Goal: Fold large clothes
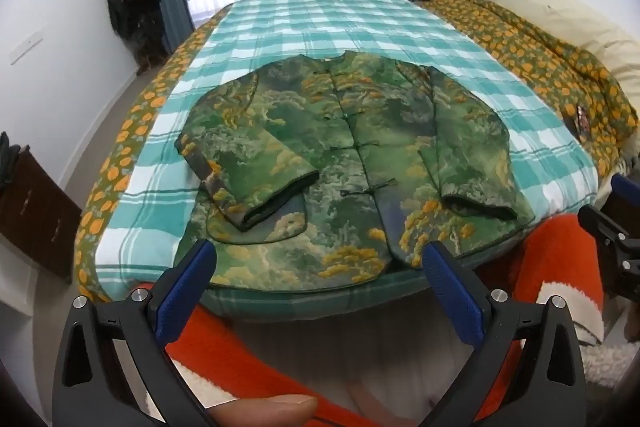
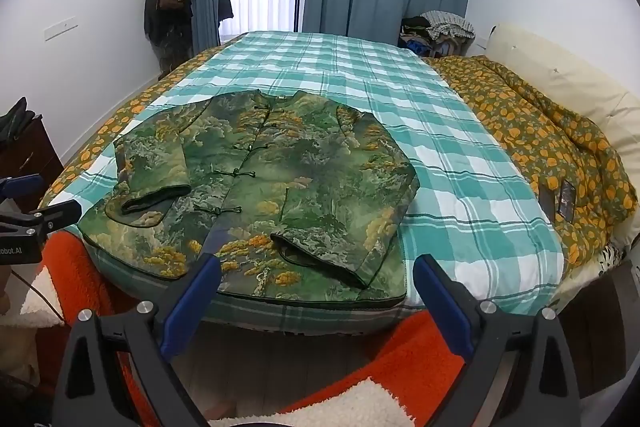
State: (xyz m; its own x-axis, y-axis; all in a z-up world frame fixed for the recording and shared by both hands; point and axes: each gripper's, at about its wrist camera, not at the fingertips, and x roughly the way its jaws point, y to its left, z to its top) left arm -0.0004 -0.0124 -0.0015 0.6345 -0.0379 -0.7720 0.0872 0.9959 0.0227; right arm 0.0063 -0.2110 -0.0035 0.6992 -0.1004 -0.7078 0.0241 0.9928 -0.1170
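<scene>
The green jacket (image 1: 344, 163) lies flat in the middle of the frame on the checked bed (image 1: 320, 23). Your left gripper (image 1: 320, 267) and right gripper (image 2: 316, 279) hang low, jaws wide apart, holding nothing. Grab one side edge and fold it evenly inward.

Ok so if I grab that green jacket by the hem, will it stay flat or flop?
The green jacket looks padded and thickish, so it will probably sag in soft curves rather than collapse. Its sleeves lie loose across the front and will likely slide off. It may drag on the checked sheet.
</scene>
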